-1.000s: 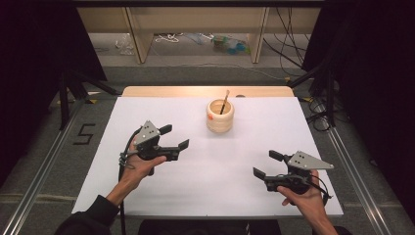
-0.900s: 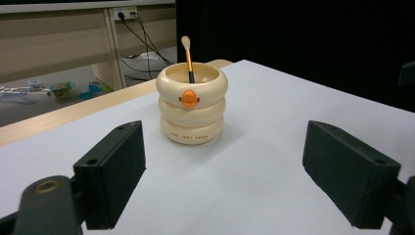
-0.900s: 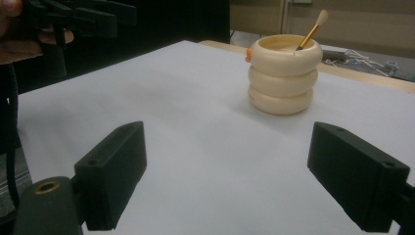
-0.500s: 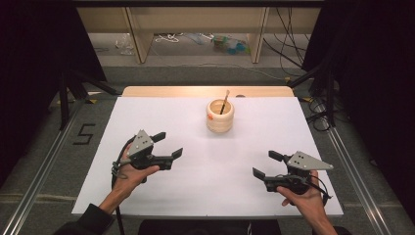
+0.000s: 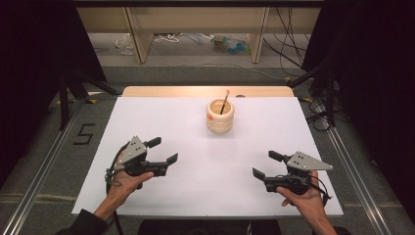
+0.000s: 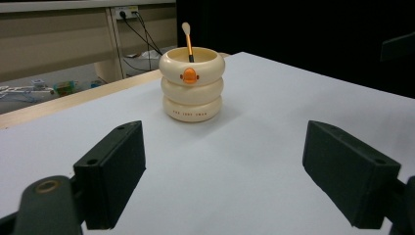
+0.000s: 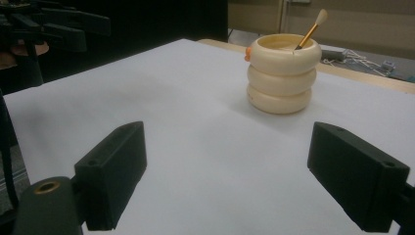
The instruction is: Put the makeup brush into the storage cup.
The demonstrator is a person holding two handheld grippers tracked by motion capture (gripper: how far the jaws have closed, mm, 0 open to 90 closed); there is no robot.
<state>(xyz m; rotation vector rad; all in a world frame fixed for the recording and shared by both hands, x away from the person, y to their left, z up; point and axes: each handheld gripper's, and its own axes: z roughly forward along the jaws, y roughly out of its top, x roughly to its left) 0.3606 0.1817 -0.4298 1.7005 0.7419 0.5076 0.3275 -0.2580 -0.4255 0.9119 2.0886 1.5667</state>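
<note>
Right gripper (image 7: 225, 178) gapes empty toward the ringed cup (image 7: 282, 73) holding a brush (image 7: 310, 29).

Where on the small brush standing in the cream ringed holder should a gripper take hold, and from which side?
Grip the brush on its bare stem just above the rim of the cream ringed holder, coming down from above. It leans on the rim with its upper part free, and the holder's wall blocks any lower side approach.

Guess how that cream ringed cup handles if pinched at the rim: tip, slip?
The cup looks rigid and squat on a broad base, so tipping seems unlikely. Its glossy, bulging rings may let jaws slide. The thin stick leaning inside is loose and would probably shift.
</note>
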